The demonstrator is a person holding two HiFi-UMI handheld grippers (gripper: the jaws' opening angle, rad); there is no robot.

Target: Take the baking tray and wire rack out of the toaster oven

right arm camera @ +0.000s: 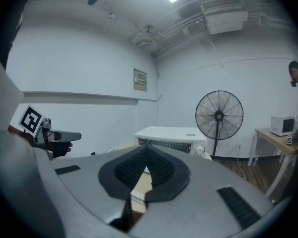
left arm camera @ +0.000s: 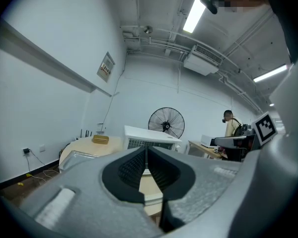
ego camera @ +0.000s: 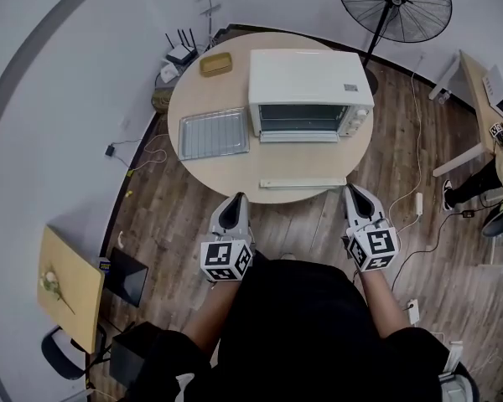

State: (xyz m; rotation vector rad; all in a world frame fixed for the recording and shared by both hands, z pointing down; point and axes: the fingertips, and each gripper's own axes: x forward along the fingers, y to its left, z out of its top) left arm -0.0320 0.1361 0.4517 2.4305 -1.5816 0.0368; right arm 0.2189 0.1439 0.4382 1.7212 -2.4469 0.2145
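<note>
Head view: toaster oven [ego camera: 310, 90] toward round table's [ego camera: 235, 178] far right edge, door down. Baking tray [ego camera: 213, 133] flat by left edge, just beside oven. Pale flat strip [ego camera: 303, 182] along near edge. Left gripper [ego camera: 239, 197] and right gripper [ego camera: 352, 190] off near edge.

Left gripper view: jaws pressed together, empty; oven [left arm camera: 151, 138] ahead.

Right gripper view: jaws pressed together, empty; oven [right arm camera: 171, 135] ahead.

Tray [ego camera: 213, 133] shiny metal — toaster oven [ego camera: 302, 74] matt wht; table [ego camera: 226, 178] smooth pale wood.
</note>
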